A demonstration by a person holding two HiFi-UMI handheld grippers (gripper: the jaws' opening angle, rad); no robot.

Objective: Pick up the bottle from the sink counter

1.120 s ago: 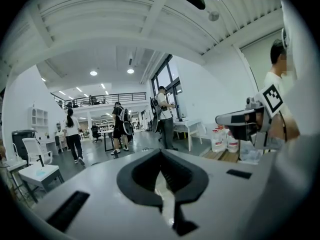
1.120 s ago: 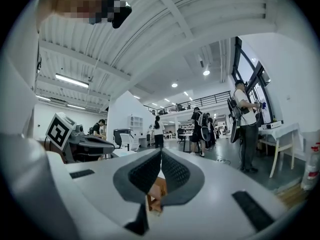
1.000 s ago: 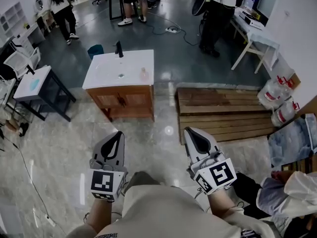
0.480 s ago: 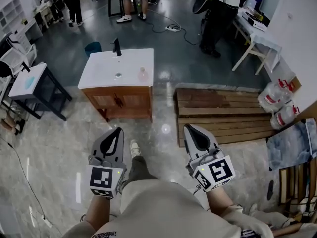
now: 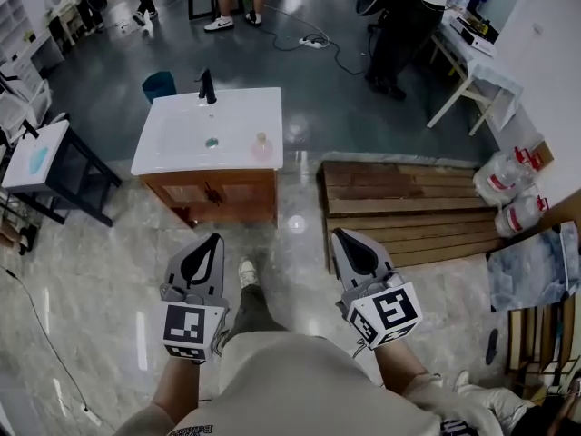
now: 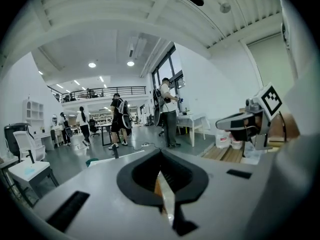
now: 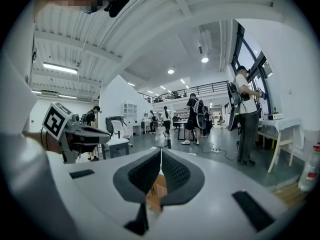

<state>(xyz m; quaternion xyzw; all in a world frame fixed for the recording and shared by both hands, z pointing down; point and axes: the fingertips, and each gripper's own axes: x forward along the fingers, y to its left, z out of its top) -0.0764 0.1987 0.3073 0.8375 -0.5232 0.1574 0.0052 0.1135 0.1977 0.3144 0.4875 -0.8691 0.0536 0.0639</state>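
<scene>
Closer than a second ago, the white-topped wooden sink counter [image 5: 182, 157] lies well ahead of the fingers, with the small pink plastic bottle [image 5: 261, 146] standing on it untouched. The left gripper [image 5: 211, 246] and right gripper [image 5: 343, 241] have their fingers closed and empty. Approach, grasp and lift all remain.

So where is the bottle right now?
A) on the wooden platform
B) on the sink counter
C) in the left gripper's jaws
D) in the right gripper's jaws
B: the bottle stands on the sink counter, right of the basin in the head view.
</scene>
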